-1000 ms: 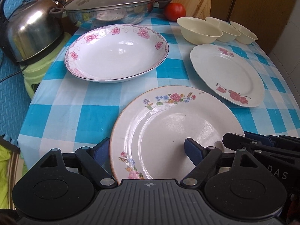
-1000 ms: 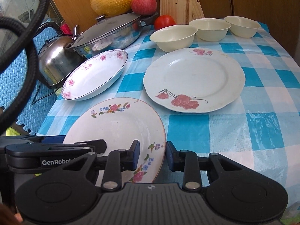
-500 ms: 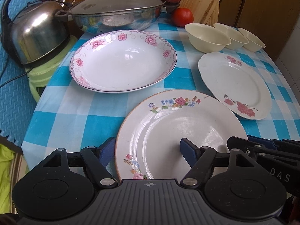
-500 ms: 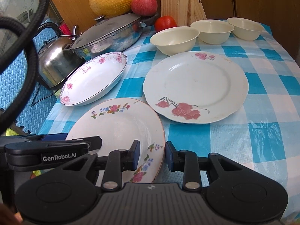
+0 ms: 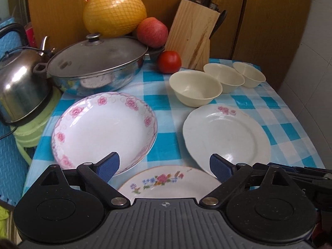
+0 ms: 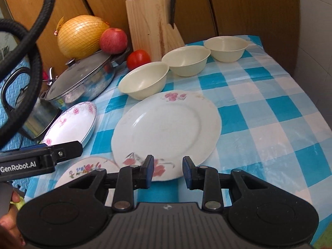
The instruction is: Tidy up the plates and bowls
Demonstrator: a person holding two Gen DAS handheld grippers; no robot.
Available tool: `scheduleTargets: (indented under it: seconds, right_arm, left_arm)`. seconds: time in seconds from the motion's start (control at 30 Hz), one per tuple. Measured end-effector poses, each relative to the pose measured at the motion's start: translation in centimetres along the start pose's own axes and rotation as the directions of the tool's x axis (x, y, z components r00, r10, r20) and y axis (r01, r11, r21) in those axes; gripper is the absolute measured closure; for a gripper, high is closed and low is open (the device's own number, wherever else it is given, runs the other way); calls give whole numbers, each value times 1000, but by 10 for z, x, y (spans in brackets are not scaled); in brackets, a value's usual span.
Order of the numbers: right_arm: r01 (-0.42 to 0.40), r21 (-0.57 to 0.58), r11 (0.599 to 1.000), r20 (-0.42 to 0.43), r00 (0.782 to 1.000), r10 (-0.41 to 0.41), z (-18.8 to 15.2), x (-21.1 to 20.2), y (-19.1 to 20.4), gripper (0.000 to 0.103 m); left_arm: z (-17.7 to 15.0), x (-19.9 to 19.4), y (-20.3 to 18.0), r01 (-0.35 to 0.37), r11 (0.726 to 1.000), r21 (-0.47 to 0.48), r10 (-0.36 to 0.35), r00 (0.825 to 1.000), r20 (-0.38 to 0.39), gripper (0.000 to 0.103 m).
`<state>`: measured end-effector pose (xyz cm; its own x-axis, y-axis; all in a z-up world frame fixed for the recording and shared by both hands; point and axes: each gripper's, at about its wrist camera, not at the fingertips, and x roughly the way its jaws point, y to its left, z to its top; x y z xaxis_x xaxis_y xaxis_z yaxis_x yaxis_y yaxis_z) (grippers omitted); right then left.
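Observation:
On the blue checked cloth lie a cream plate with small coloured flowers point(image 5: 166, 183), a deep plate with pink blossoms point(image 5: 103, 128) and a flat white plate with red flowers point(image 5: 226, 137). Three cream bowls point(image 5: 195, 88) point(image 5: 224, 77) point(image 5: 249, 73) stand in a row behind them. My left gripper point(image 5: 164, 165) hovers over the far rim of the cream plate, its jaws opening wide with nothing between them. My right gripper point(image 6: 168, 170) hangs above the near rim of the red-flower plate point(image 6: 166, 128). Its jaws stand a narrow gap apart and grip nothing.
A lidded steel pan point(image 5: 95, 62) and a kettle point(image 5: 20, 87) crowd the back left. A netted pomelo point(image 5: 114, 12), an apple point(image 5: 152, 32), a tomato point(image 5: 169, 62) and a knife block point(image 5: 193, 39) stand along the wooden back. The table ends just right of the bowls.
Both grippers rose and moved off the cream plate. The left jaws spread wider. The right gripper swung from the cream plate's rim to the red-flower plate's near rim.

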<state>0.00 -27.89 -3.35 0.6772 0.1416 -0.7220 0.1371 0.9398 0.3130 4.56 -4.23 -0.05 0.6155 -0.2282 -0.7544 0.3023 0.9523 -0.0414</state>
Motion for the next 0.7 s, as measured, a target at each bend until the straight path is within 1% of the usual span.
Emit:
scheduleTargets:
  seconds: [0.1, 0.17, 0.3, 0.43, 0.5, 0.57, 0.63, 0.7]
  right_arm:
    - [35, 37, 999, 1, 999, -35, 12, 8, -12, 73]
    - [44, 67, 997, -21, 999, -43, 18, 18, -21, 73]
    - [59, 99, 993, -23, 998, -57, 25, 27, -33, 72]
    - [40, 126, 991, -35, 999, -35, 28, 30, -41, 71]
    - [34, 128, 991, -49, 998, -28, 29, 34, -42, 71]
    - [21, 141, 990, -65, 998, -12, 29, 38, -44, 71]
    - [-1, 166, 986, -86, 996, 15, 29, 41, -48, 71]
    - [-11, 171, 985, -84, 996, 25, 30, 42, -50, 71]
  left_arm:
    - [23, 18, -19, 74, 997, 33, -73, 997, -8, 6]
    - [35, 32, -27, 113, 993, 47, -112, 994, -14, 6]
    - [52, 65, -30, 170, 985, 25, -168, 984, -64, 6]
    - [58, 94, -32, 134, 991, 29, -131, 987, -90, 6]
    - [57, 105, -35, 132, 991, 32, -128, 985, -118, 8]
    - [55, 113, -41, 130, 990, 58, -121, 982, -143, 8]
    - [52, 120, -46, 93, 991, 93, -79, 986, -148, 9]
    - [50, 127, -45, 69, 993, 97, -53, 986, -160, 9]
